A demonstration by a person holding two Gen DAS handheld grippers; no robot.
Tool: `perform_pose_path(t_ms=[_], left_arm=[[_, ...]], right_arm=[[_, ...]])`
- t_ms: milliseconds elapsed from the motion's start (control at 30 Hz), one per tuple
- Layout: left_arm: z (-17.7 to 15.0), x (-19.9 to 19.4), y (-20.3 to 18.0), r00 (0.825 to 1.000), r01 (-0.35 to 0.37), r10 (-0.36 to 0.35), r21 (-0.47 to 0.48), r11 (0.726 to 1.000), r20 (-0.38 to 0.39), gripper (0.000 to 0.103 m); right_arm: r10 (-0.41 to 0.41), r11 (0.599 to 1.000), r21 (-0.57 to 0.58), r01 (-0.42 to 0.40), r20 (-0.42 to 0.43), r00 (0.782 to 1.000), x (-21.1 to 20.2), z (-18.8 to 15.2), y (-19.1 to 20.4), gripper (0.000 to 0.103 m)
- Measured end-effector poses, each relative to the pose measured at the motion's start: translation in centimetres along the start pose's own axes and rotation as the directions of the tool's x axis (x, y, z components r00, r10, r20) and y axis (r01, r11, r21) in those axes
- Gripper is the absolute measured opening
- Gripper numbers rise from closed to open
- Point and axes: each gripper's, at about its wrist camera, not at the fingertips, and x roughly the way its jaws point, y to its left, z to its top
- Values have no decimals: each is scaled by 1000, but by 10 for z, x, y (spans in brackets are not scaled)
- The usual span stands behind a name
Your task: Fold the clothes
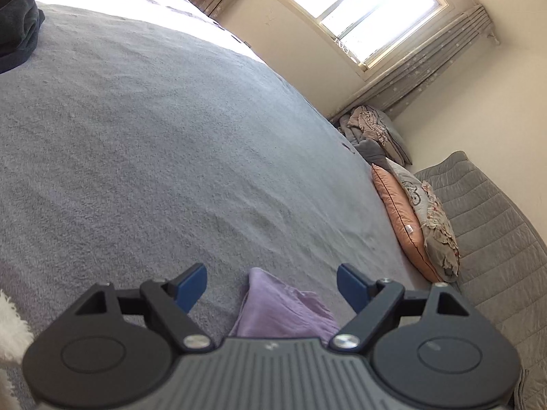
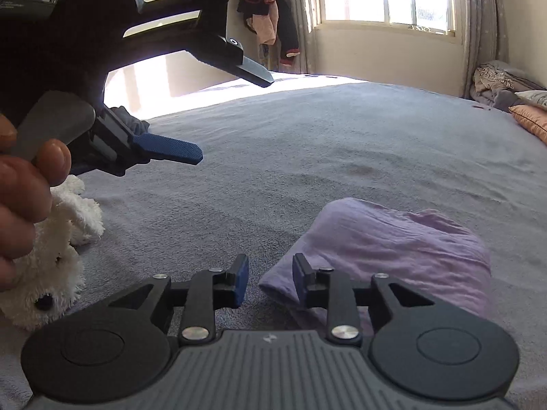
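Note:
A lilac garment [image 2: 393, 249], folded into a rough rectangle, lies on the grey bedspread [image 2: 307, 143]. My right gripper [image 2: 270, 282] hovers at its near left corner, jaws partly open with nothing between the blue pads [image 2: 241, 282]. My left gripper [image 1: 271, 285] stands wide open above the bed. In the left wrist view the lilac garment [image 1: 280, 311] shows between and below the fingers, untouched by the pads. In the right wrist view the left gripper [image 2: 236, 119] hangs open at the upper left, held by a hand [image 2: 24, 184].
A white plush dog [image 2: 51, 256] lies on the bed at the left, under the hand. Dark folded clothes [image 1: 17, 24] sit at the bed's far corner. Pillows [image 1: 407, 225] lean against the bed's right side, and bedding [image 1: 369, 126] is piled below the window.

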Motion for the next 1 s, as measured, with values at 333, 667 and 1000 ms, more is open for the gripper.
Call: perform_pose_path(t_ms=[333, 667, 1000], left_arm=[[-49, 59, -18, 973, -145, 174, 186, 972, -149, 83], [-66, 65, -15, 951, -207, 255, 253, 945, -177, 69], [-67, 54, -37, 958, -202, 260, 354, 913, -122, 67]], right_arm=[[-139, 951, 258, 169, -130, 982, -67, -11, -169, 52], [51, 896, 443, 30, -168, 984, -45, -51, -197, 55], [149, 892, 442, -89, -105, 983, -43, -54, -172, 55]])
